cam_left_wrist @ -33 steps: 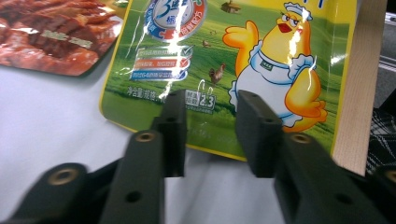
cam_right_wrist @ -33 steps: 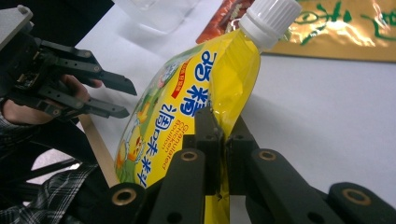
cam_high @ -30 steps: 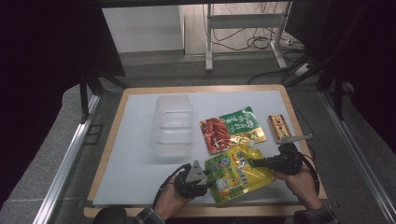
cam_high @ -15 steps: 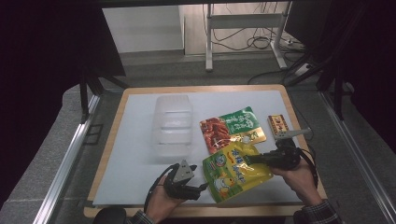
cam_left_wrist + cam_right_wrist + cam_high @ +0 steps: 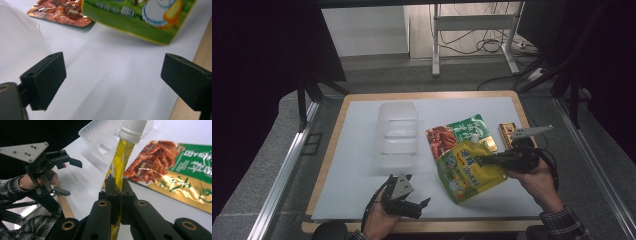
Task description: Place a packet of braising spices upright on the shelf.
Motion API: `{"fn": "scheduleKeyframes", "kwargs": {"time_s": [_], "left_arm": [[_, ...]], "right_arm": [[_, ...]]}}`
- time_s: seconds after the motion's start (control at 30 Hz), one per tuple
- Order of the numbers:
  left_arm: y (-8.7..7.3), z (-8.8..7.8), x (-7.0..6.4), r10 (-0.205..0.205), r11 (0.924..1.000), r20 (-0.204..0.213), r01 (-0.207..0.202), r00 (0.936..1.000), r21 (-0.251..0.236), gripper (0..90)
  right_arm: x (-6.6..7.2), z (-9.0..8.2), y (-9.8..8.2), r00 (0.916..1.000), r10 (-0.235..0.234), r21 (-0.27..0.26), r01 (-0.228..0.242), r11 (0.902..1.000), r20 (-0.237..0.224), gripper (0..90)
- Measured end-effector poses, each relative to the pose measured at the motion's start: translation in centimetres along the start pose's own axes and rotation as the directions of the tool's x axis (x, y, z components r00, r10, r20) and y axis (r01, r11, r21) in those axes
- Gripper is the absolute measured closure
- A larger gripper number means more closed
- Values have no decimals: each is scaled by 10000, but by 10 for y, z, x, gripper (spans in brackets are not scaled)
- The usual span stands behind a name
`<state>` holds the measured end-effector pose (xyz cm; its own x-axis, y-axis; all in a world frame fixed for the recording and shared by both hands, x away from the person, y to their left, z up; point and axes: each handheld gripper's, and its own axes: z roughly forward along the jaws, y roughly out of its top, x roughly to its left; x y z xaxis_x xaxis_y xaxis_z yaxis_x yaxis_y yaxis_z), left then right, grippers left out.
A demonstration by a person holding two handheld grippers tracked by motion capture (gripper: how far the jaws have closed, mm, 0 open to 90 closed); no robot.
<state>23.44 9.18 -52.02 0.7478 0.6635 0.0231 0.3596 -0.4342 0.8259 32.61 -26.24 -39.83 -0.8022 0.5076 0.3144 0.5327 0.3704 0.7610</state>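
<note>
My right gripper (image 5: 117, 192) has its jaws clamped on the yellow spouted pouch (image 5: 467, 170), held above the tabletop (image 5: 352, 165). My left gripper (image 5: 414, 205) has just been opening its jaws, nothing between them. The clear plastic container (image 5: 396, 132) beyond stands empty.

Your left gripper (image 5: 424, 202) has just been opening, nothing between its jaws; your right gripper (image 5: 478, 160) is clamped tight on the pouch (image 5: 467, 170).

On the white desk (image 5: 352, 165) with its wooden edge stand a clear plastic container (image 5: 396, 132), a red-and-green snack pouch (image 5: 457, 135) lying flat to its right, and a small brown packet (image 5: 506, 133) near the right edge.
</note>
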Motion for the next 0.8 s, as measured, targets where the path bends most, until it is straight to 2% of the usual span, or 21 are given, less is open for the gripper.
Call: {"fn": "scheduleKeyframes", "kwargs": {"time_s": [0.1, 0.3, 0.57, 0.67, 0.8], "left_arm": [[-2, 0, 0, 75, 10000, -58, -75, 10000, 10, 36], [-4, -2, 0, 529, 9986, -212, -529, 9984, 30, 12], [-6, -13, 3, 142, 9982, -261, -157, 9996, -584, 0], [-7, -16, 5, 5, 9968, -283, -28, 9996, -804, 0], [-9, -18, 6, -56, 9965, -242, 36, 9997, -836, 0]], "right_arm": [[3, -3, 8, 9997, -187, -54, 188, 9998, 180, 880], [6, -6, 20, 9981, -466, -90, 470, 9989, 395, 881], [3, -10, 32, 9943, -728, -177, 744, 9971, 774, 881], [1, -12, 37, 9938, -792, -302, 818, 9962, 777, 881], [-1, -13, 45, 9916, -966, -363, 1000, 9943, 855, 880]]}}
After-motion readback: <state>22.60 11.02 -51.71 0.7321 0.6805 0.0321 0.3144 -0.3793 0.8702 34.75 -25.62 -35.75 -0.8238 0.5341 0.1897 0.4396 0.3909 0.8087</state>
